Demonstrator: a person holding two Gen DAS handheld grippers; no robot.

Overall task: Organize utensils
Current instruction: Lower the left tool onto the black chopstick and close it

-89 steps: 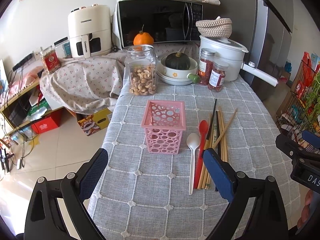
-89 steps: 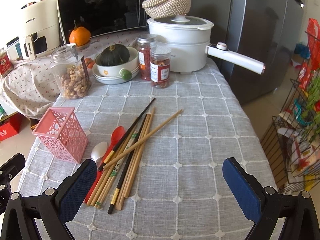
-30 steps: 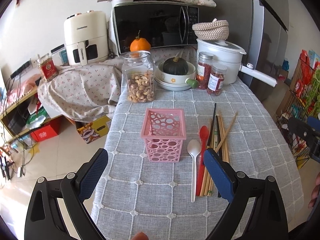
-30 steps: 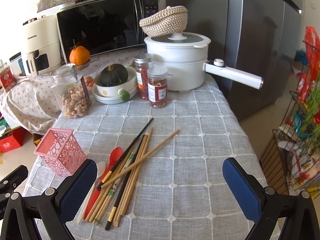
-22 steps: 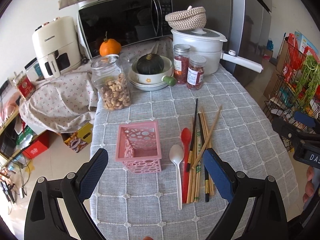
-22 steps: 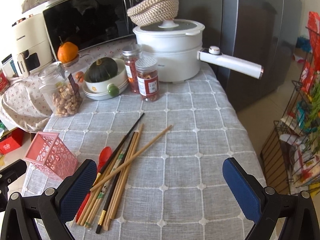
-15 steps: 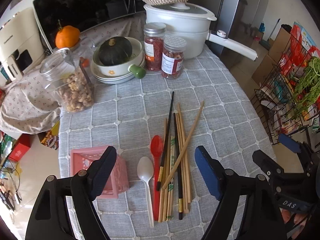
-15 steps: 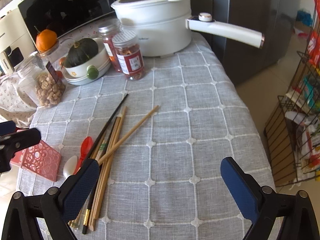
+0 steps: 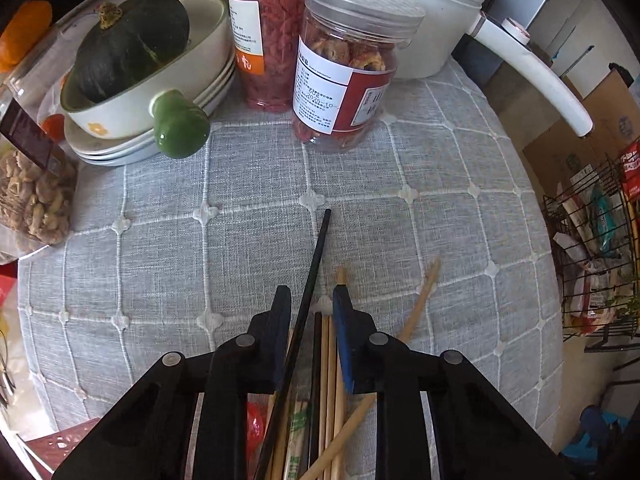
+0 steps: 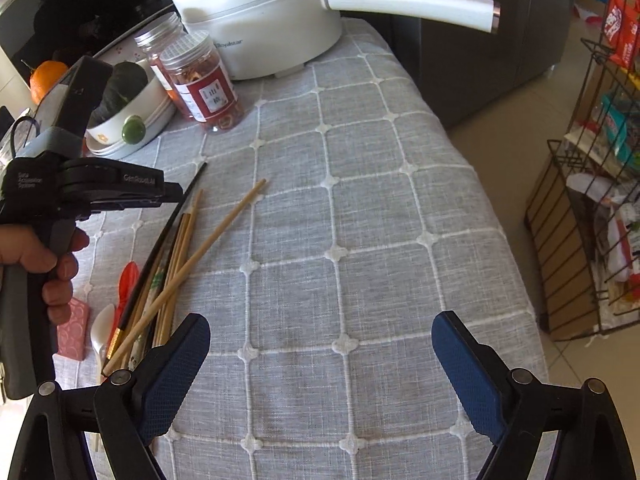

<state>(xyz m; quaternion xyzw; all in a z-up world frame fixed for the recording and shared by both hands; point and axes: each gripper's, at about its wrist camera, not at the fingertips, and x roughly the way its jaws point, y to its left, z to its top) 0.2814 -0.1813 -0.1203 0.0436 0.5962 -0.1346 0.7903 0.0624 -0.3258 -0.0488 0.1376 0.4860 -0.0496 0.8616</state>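
Note:
My left gripper (image 9: 310, 304) is low over the pile of chopsticks (image 9: 328, 364), its jaws narrowed with a small gap around the black chopstick (image 9: 316, 256) and some wooden ones. It also shows in the right wrist view (image 10: 172, 196). A red spoon (image 10: 129, 280), a white spoon (image 10: 102, 330) and the pink basket (image 10: 74, 334) lie at the left. My right gripper (image 10: 320, 344) is wide open and empty above bare cloth, right of the chopsticks (image 10: 180, 256).
Two red jars (image 9: 348, 68), a bowl with a dark squash (image 9: 132, 52), a nut jar (image 9: 32, 192) and a white pot (image 10: 260, 12) with a long handle (image 10: 412, 0) stand at the back. The table edge drops off right toward a wire rack (image 10: 600, 200).
My left gripper has dropped forward onto the chopsticks and its jaws have narrowed from wide open. My right gripper has moved slightly forward and stayed open.

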